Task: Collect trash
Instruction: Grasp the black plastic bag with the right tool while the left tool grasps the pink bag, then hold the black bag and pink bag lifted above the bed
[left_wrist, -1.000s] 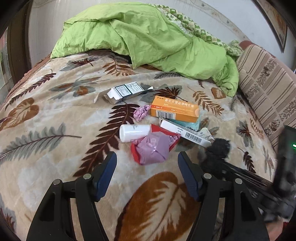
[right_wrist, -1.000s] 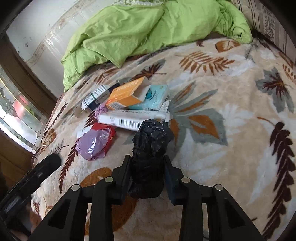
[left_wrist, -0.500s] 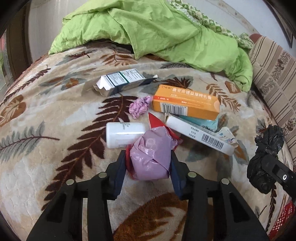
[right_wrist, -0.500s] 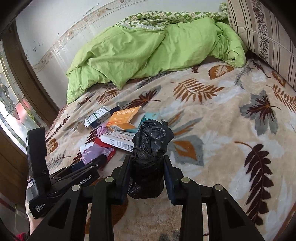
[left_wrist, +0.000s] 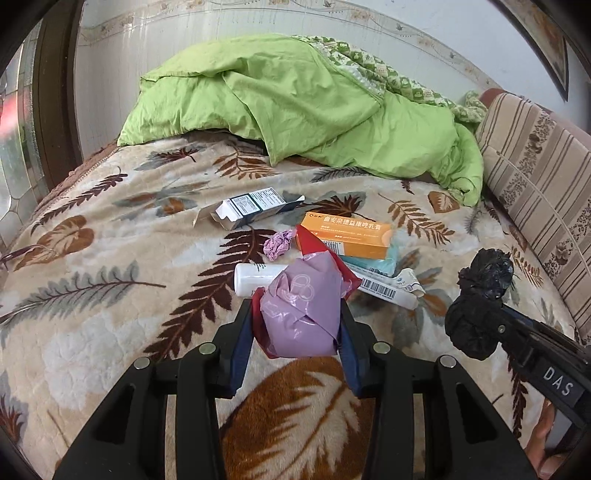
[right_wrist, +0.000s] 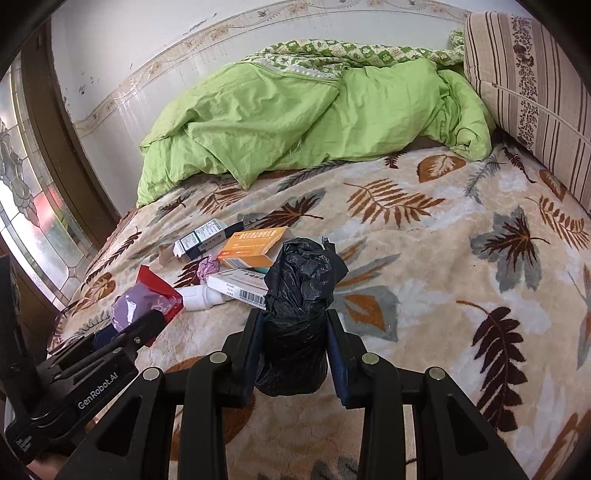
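Lilac-and-red crumpled plastic wrapper (left_wrist: 301, 306) sits pinched between the left tool (left_wrist: 295, 332) pads, jaws just closed on it; light, soft, slippery, best held mid-bulge; right tool (right_wrist: 293, 343) grips a wadded black bag (right_wrist: 299, 314), boxes (left_wrist: 347, 240) lying on the bed (left_wrist: 110, 295) beyond.

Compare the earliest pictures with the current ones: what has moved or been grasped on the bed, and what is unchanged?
The left gripper closed on the purple-and-red wrapper and lifted it off the blanket; its jaws have just been closing. The right gripper rose slightly, still clamping the black plastic bag. The orange box, white bottle, barcoded box and crumpled purple scrap lie where they were.
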